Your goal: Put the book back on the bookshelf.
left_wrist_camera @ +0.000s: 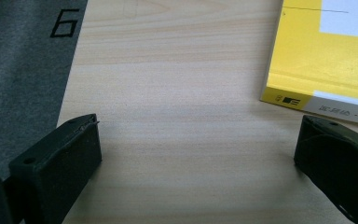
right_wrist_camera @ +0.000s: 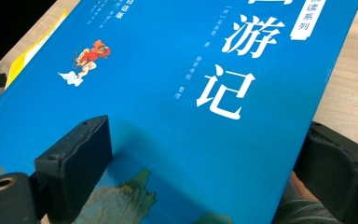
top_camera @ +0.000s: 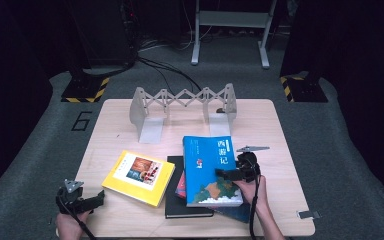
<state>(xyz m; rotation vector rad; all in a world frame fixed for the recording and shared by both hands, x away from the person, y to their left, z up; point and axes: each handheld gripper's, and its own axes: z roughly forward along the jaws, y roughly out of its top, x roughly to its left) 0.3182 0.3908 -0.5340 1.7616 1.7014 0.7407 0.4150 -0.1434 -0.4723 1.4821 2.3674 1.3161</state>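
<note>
A big blue book [top_camera: 207, 160] with white Chinese title characters lies on top of a small stack at the table's front middle. My right gripper [top_camera: 226, 175] is at its right edge and stands open. In the right gripper view one jaw rests over the blue book's cover [right_wrist_camera: 191, 70] and the other sits beyond and below its edge, so my right gripper [right_wrist_camera: 205, 172] straddles that edge. A yellow book [top_camera: 139, 177] lies flat to the left. My left gripper [top_camera: 97, 198] is open at the front left corner, low over bare wood, with the yellow book's corner [left_wrist_camera: 321, 56] ahead of it to the right.
Under the blue book lie a black book [top_camera: 180, 207] and a red-and-blue one [top_camera: 181, 187]. A grey expanding book rack [top_camera: 185, 102] stands open at the back of the wooden table [top_camera: 275, 130]. Grey floor with a painted 6 [left_wrist_camera: 65, 23] lies beyond the left edge.
</note>
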